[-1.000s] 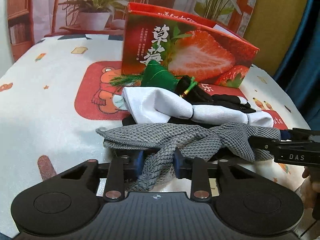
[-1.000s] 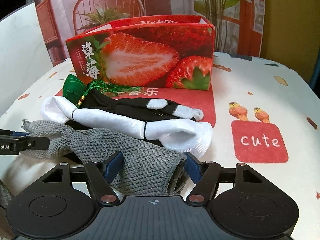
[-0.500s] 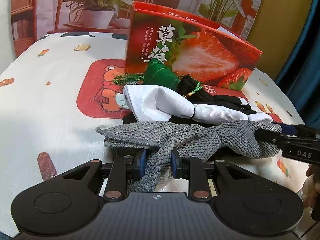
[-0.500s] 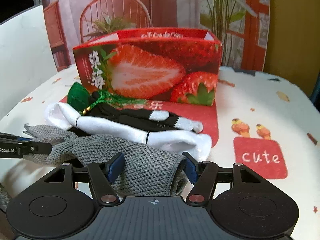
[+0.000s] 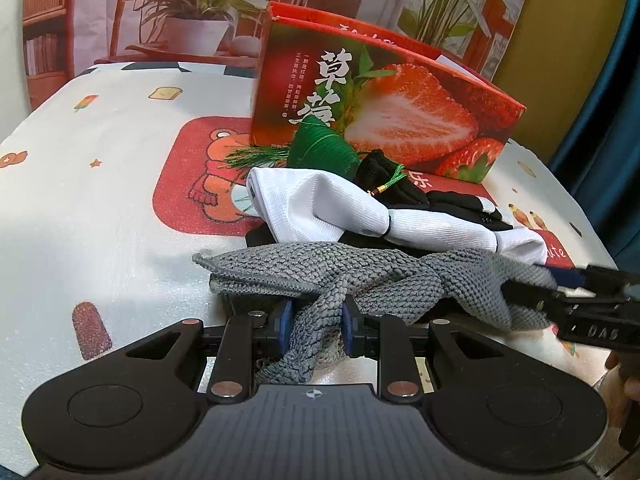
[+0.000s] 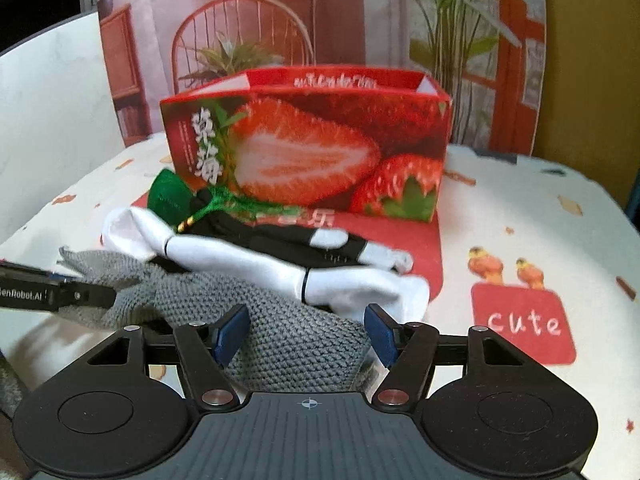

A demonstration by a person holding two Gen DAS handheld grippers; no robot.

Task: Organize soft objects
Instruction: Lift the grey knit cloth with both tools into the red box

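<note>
— Jaws first: how are they set, left to right?

— On the left gripper [image 5: 314, 326] the jaws are drawn narrow and pinched on a bunched fold of the grey knitted cloth [image 5: 360, 272]. On the right gripper [image 6: 308, 336] they are spread wider, with the cloth's broad end lying between the blue pads [image 6: 232, 334]; whether it is truly clamped there cannot be told.

— Where is the cloth found?

— At the near edge of the tabletop [image 5: 100, 208], stretched between the two grippers, in front of the white and black socks [image 5: 320, 208], the green tasselled pouch [image 5: 320, 150] and the open strawberry box [image 5: 384, 116] behind them.

— How is it expected to handle?

— It is judged light, limp and loosely knitted, so sagging and stretching are to be expected. A hold at both ends, on gathered folds rather than a single layer, is judged best; the socks touching it could be dragged along.

— What is shown by one view and not by the other?

— In the left wrist view the pinched fold and the right gripper's arm are seen. In the right wrist view, which is somewhat blurred, the box's open top, the "cute" patch [image 6: 522, 322] and the socks' toe ends are shown.
</note>
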